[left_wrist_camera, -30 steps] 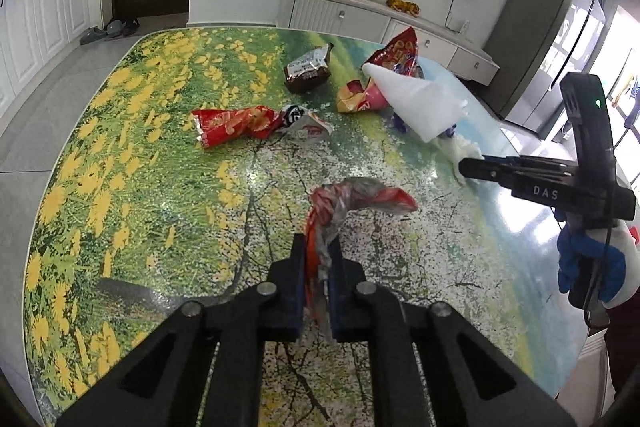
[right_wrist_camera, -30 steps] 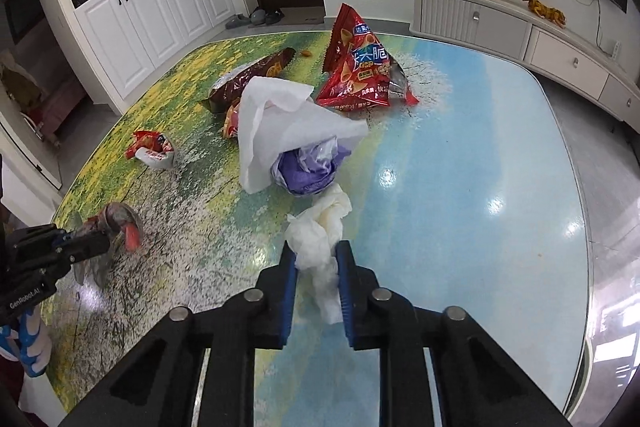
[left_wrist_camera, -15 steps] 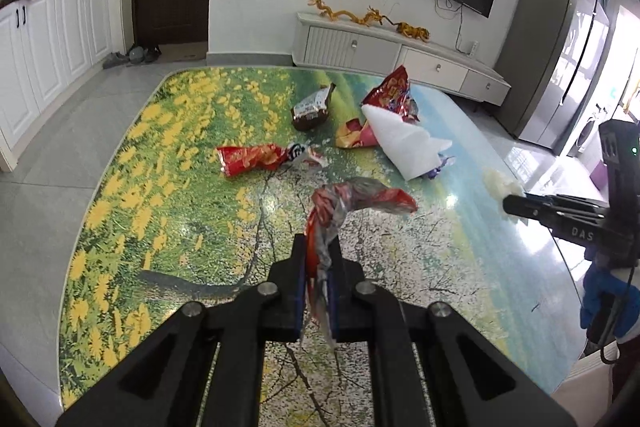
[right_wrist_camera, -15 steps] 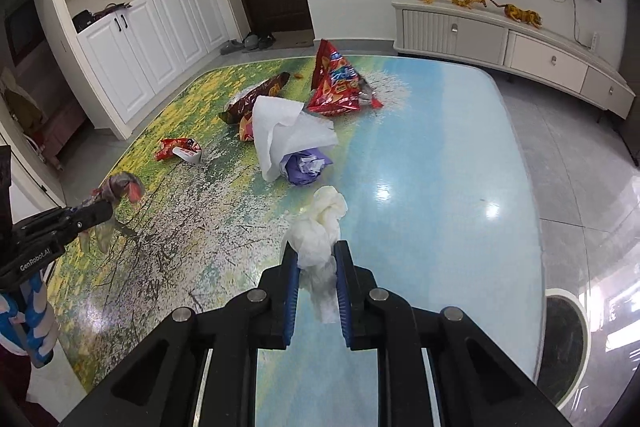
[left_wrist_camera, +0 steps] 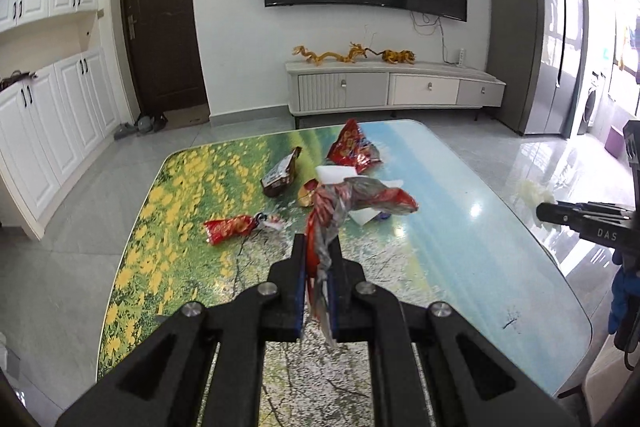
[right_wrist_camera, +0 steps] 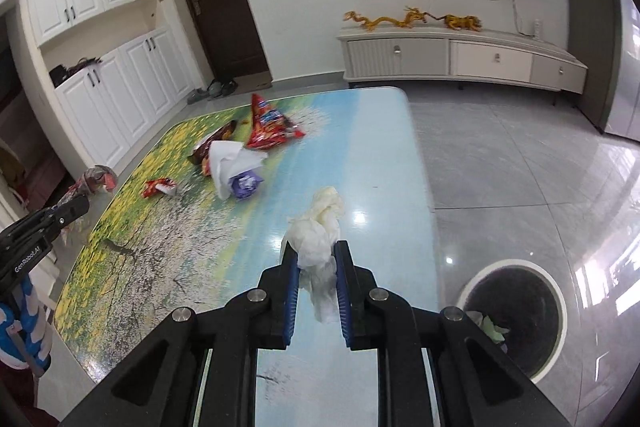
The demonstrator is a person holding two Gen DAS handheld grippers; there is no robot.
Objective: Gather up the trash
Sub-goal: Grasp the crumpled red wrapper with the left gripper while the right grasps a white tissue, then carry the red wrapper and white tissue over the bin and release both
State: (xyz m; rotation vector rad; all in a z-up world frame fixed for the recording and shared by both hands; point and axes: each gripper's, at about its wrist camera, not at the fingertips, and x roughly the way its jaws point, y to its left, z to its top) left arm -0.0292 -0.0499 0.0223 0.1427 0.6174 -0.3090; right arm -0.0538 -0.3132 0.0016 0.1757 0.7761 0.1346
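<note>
The job stood partway through. At the far left of the right wrist view the left hand-held gripper (right_wrist_camera: pixel 76 205) was nearly closed on a crumpled red-and-clear wrapper (left_wrist_camera: pixel 352 203), which hung clear of the surface (left_wrist_camera: pixel 460 227); its own view showed the wrapper pinched between the blue pads and trailing below them. Left of centre in that view, several pieces lay uncollected on the surface: a flat red packet (left_wrist_camera: pixel 230 229) with a small scrap beside it, a brown packet (left_wrist_camera: pixel 280 177) farther back, a red chip bag (left_wrist_camera: pixel 352 149) toward the far edge, and a white paper (right_wrist_camera: pixel 230 163) draped over something purple (right_wrist_camera: pixel 246 183), partly hidden behind the held wrapper. In the right wrist view the right hand-held gripper (right_wrist_camera: pixel 316 267) was closed down on a wad of white tissue (right_wrist_camera: pixel 320 227), its pads pressing the wad from both sides with the bulk bunched above them, lifted off the surface. At the lower right of that view a round bin (right_wrist_camera: pixel 516 311) stood on the floor (right_wrist_camera: pixel 520 167) just beside the near corner of the surface, with a few pale scraps already visible inside. By my reckoning, two pieces were in hand and not yet dropped, some trash was already binned, and at least five items on the surface were left to fetch.
</note>
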